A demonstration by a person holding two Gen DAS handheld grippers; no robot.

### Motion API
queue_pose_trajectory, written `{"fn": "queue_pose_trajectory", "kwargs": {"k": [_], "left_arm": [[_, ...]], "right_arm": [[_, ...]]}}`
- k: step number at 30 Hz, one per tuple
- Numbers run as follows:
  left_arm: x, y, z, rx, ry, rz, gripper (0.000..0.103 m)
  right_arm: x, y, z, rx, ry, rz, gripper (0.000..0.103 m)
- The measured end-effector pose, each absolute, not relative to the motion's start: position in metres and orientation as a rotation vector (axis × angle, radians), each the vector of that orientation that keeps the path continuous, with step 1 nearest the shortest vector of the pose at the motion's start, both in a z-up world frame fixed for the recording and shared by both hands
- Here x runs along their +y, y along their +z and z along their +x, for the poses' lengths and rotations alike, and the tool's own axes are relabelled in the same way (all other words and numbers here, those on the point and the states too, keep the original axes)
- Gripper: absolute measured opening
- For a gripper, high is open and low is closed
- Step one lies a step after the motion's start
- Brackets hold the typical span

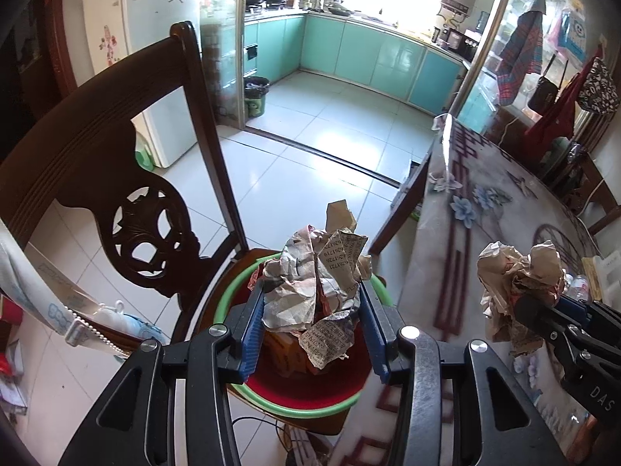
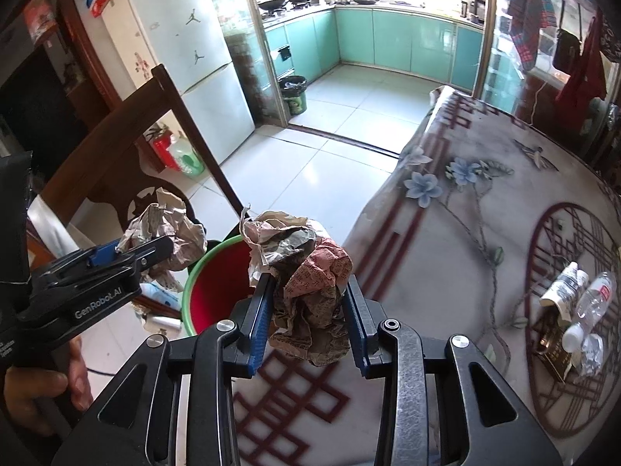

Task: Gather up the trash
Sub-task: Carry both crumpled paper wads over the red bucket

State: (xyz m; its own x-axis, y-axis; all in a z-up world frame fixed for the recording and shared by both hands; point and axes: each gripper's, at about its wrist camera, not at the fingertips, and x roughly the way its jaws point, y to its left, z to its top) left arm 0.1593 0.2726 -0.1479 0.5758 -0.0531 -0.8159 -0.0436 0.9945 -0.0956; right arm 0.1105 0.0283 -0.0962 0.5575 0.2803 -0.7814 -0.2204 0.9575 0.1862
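Left tool (image 1: 310, 306): clamped on a crumpled ball of printed newspaper (image 1: 318, 295), pads pressed into both sides.
Right tool (image 2: 306, 310): clamped on a crumpled wad of brown and reddish paper (image 2: 306, 295), held over the near edge of the desk.
Bin: a round red plastic bucket with a green rim (image 1: 302, 413) stands on the seat of a dark carved wooden chair (image 1: 116, 178), left of the desk.
Newspaper ball: hangs directly above the bucket's mouth, apart from its rim.
Brown wad: right of the bucket, not yet over it.
Desk: round desk under a floral cloth (image 2: 465, 202); at its far right lie a clear plastic bottle (image 2: 592, 303), a small white bottle (image 2: 564, 283) and a bit of crumpled foil (image 2: 592, 353).
Done: both paper wads are lifted; something brownish already seems to lie in the bucket.
Left: drop the newspaper, bring the brown wad across and drop it, then probably fetch the bottles and foil.
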Motion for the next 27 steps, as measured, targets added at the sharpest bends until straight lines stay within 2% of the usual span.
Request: {"fn": "queue_pose_trajectory", "kwargs": {"k": [27], "left_arm": [[0.3, -0.186, 0.194, 1.023, 0.084, -0.073, 0.044]], "right_arm": [[0.07, -0.12, 0.148, 1.015, 0.332, 0.03, 0.034]]}}
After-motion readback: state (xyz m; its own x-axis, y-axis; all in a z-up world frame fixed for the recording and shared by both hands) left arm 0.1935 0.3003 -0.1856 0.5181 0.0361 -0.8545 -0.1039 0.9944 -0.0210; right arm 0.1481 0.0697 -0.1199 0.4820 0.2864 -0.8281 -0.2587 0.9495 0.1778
